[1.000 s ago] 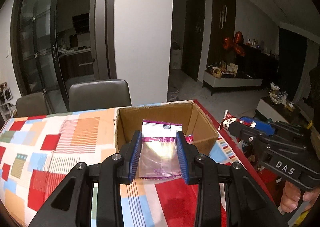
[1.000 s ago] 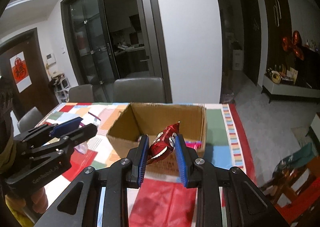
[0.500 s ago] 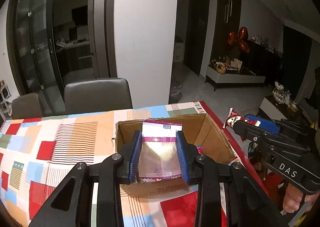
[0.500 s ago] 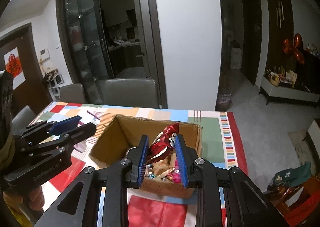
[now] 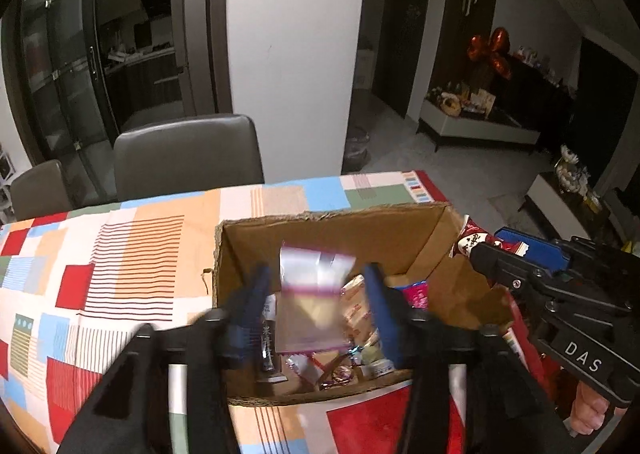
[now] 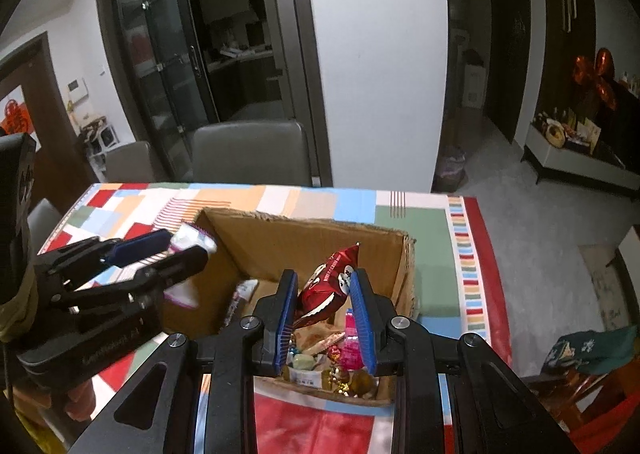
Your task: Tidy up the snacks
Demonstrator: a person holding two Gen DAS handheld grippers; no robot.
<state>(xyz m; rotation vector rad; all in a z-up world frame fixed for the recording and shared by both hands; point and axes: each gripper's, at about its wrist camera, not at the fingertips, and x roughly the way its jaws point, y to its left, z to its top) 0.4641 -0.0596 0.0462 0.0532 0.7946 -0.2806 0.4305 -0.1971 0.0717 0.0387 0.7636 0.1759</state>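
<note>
An open cardboard box point(image 5: 320, 213) point(image 6: 304, 225) sits on the patchwork tablecloth and holds several snack packets. My left gripper point(image 5: 316, 286) hangs over the box, its jaws spread apart and blurred; a clear packet with purple bands point(image 5: 312, 294) is loose between them. It also shows in the right wrist view point(image 6: 192, 242), beside the left gripper point(image 6: 160, 250). My right gripper point(image 6: 324, 294) is shut on a red snack packet point(image 6: 328, 278) above the box's right part; it also shows in the left wrist view point(image 5: 500, 250), with the red packet point(image 5: 472, 238) in it.
Grey chairs point(image 5: 188, 149) stand behind the table's far edge. The table's right edge point(image 6: 476, 254) drops to the floor. Bare tablecloth point(image 5: 120, 254) lies left of the box.
Both grippers have moved forward and over the box. The left jaws have opened wide and the clear purple packet has come loose between them. The right gripper still holds the red packet.
</note>
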